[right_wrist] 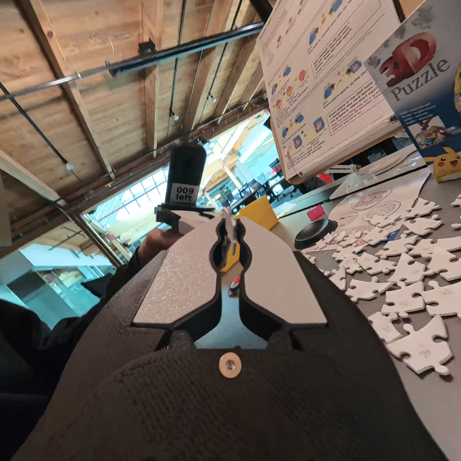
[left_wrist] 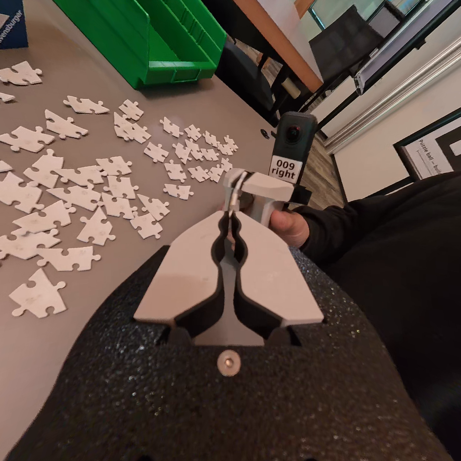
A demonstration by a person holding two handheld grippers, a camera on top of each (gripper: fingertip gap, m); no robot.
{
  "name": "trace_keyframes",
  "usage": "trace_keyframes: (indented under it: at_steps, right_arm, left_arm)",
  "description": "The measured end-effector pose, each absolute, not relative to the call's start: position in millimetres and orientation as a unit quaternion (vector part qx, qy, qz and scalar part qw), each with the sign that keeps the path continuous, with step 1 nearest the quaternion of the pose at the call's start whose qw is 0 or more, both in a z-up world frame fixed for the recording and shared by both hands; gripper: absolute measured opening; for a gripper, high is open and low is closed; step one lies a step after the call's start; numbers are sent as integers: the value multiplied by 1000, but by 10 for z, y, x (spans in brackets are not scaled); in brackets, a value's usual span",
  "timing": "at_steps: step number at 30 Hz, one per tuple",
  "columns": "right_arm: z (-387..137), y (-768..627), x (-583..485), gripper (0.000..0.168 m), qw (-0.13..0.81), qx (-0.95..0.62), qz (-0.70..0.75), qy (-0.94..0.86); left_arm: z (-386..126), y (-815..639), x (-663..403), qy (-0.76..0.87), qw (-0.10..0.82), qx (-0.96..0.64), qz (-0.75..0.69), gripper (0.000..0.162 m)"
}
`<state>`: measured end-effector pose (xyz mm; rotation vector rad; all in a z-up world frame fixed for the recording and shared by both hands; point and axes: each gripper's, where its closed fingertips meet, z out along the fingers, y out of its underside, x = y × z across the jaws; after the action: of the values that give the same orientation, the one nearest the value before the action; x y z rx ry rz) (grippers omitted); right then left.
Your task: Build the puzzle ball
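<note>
**Two grippers meet tip to tip over a single sliver of puzzle**

The left gripper [left_wrist: 230, 219] and the right gripper [left_wrist: 236, 190] face each other above the near edge of the grey-brown table [left_wrist: 129, 279], both clenched on a thin, white, curved plastic puzzle piece [left_wrist: 234, 200] seen edge-on. It runs from the left tool's black-lined fingertips up into the right tool's pale jaws. Whether it is one piece or two being pressed together cannot be told from either camera.

In the right wrist view the puzzle piece [right_wrist: 231, 232] stands upright in the narrow slit at the tips of the right gripper [right_wrist: 230, 222], with the left gripper [right_wrist: 212, 215] just beyond it on the far left.

The risks appear to lie in that pinch:
- Both tools hold only the edges, so a slight twist of either wrist could lever the puzzle piece out of one grip and drop it off the near edge of the table.
- Any tabs are hidden behind the fingers, so a join pushed blind could jam or bend the thin plastic.
- A hard squeeze might flex the curve and spoil the fit.

Well apart, to the left and farther off, the scattered loose white puzzle pieces [left_wrist: 82, 197] lie flat with their plain sides up. Past them sits an empty green plastic bin [left_wrist: 139, 37]. No part of a ball shows in either view, so the build looks barely begun
</note>
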<state>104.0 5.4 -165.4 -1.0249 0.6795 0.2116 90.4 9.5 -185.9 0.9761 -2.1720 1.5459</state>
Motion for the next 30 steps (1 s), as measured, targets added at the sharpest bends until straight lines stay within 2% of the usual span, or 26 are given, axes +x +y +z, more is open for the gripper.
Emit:
trace_keyframes:
  at_steps: [2, 7, 12, 18, 30]
  right_arm:
    - [-1697, 37, 1066, 26, 793, -513, 97, 313]
    - [-1995, 59, 1020, 28, 707, -664, 27, 241]
    - [-2296, 151, 897, 37, 634, -751, -32, 183]
    - [-2365, 236, 788, 46, 607, -780, -66, 139]
    - [-2391, 252, 784, 46, 600, -785, -59, 139]
  left_arm:
    - [-1935, 242, 993, -762, 151, 362, 515, 1]
    - [-2226, 816, 1475, -810, 141, 413, 393, 1]
    - [-2416, 894, 1913, -842, 212, 396, 300, 1]
    - [-2700, 797, 2193, -858, 262, 383, 221, 1]
    - [-2942, 799, 2211, -864, 294, 388, 126, 1]
